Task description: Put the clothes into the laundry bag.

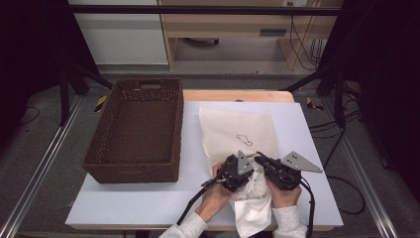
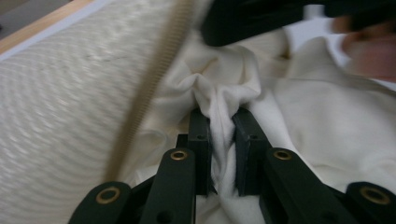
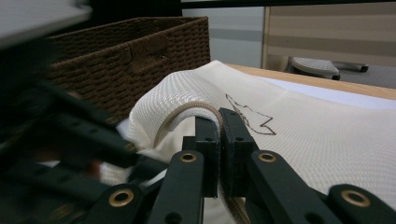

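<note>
Both tongs are clamped: my left tongs [image 2: 220, 122] pinch a bunched fold of the soft white garment [image 2: 327, 121], my right tongs [image 3: 219, 122] grip the mesh laundry bag [image 3: 299, 140] at its zipper edge. Limp, light cloth; I'd judge gathered folds the surest hold. Farther left sits the wicker basket [image 1: 136, 129].

Matt mesh bag [image 1: 237, 133], soft white cloth [image 2: 327, 126]

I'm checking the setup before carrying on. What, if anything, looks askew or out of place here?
The white cloth lies crumpled and hangs over the table's near edge. The mesh bag lies flat beyond it, and the basket sits square. Nothing looks spilled or damaged.
</note>
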The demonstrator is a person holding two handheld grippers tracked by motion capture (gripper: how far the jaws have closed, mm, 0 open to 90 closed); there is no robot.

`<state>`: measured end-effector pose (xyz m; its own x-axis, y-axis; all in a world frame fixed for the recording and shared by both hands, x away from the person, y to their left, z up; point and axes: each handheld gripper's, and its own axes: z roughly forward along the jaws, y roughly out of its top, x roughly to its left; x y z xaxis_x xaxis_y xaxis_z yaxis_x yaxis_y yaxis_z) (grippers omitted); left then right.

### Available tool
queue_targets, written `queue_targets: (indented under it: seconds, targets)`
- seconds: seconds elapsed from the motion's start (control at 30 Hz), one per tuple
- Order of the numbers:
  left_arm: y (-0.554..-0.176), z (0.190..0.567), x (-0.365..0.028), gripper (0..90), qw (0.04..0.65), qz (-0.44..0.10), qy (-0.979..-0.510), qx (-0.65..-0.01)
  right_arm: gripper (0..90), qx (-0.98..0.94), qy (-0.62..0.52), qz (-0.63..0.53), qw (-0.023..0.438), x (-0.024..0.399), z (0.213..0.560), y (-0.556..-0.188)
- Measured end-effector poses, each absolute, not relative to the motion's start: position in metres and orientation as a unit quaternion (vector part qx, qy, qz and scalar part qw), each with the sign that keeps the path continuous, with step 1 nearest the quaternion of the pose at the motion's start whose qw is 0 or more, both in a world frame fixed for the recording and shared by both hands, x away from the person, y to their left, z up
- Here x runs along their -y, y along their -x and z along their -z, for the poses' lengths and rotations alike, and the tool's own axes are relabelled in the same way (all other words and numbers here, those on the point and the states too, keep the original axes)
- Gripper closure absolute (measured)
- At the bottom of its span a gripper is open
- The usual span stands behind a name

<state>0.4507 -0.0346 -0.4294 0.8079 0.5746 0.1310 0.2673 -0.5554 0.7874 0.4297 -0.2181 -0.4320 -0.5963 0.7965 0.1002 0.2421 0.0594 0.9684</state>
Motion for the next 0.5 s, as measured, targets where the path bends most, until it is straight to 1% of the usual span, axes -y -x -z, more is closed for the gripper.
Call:
queue_targets:
  seconds: [0.07, 0.1, 0.13, 0.2, 0.23, 0.3, 0.33, 0.37, 0.4, 0.43, 0.5]
  targets:
    - [-0.459, 0.428, 0.035, 77.7, 0.385, -0.218, -0.860, -0.256, 86.9, -0.687, -0.376, -0.574, 0.242, 0.219, 0.430, -0.429]
    - [-0.459, 0.428, 0.035, 77.3, 0.385, -0.218, -0.860, -0.256, 86.9, -0.687, -0.376, -0.574, 0.242, 0.219, 0.430, -0.429]
    - [-0.466, 0.429, 0.031, 76.6, 0.391, -0.217, -0.851, -0.275, 86.8, -0.689, -0.375, -0.573, 0.236, 0.218, 0.431, -0.429]
    - [-0.468, 0.430, 0.029, 75.0, 0.395, -0.211, -0.849, -0.279, 86.8, -0.693, -0.375, -0.568, 0.237, 0.217, 0.432, -0.431]
    - [-0.468, 0.432, 0.028, 75.0, 0.404, -0.209, -0.845, -0.280, 86.8, -0.693, -0.375, -0.568, 0.237, 0.217, 0.432, -0.431]
    - [-0.462, 0.433, 0.025, 70.8, 0.418, -0.216, -0.842, -0.262, 86.9, -0.697, -0.377, -0.561, 0.240, 0.216, 0.433, -0.432]
    - [-0.459, 0.433, 0.022, 59.2, 0.428, -0.216, -0.838, -0.261, 86.8, -0.699, -0.376, -0.556, 0.246, 0.216, 0.434, -0.432]
    - [-0.455, 0.431, 0.018, 59.2, 0.438, -0.215, -0.831, -0.265, 86.8, -0.699, -0.376, -0.556, 0.246, 0.216, 0.434, -0.432]
    - [-0.449, 0.426, 0.011, 52.1, 0.450, -0.208, -0.825, -0.271, 86.9, -0.697, -0.378, -0.558, 0.245, 0.216, 0.434, -0.432]
    - [-0.442, 0.420, 0.004, 42.8, 0.463, -0.196, -0.821, -0.270, 86.8, -0.696, -0.378, -0.559, 0.246, 0.217, 0.433, -0.432]
    - [-0.429, 0.411, -0.005, 34.1, 0.466, -0.208, -0.820, -0.259, 86.9, -0.695, -0.379, -0.558, 0.247, 0.217, 0.433, -0.432]
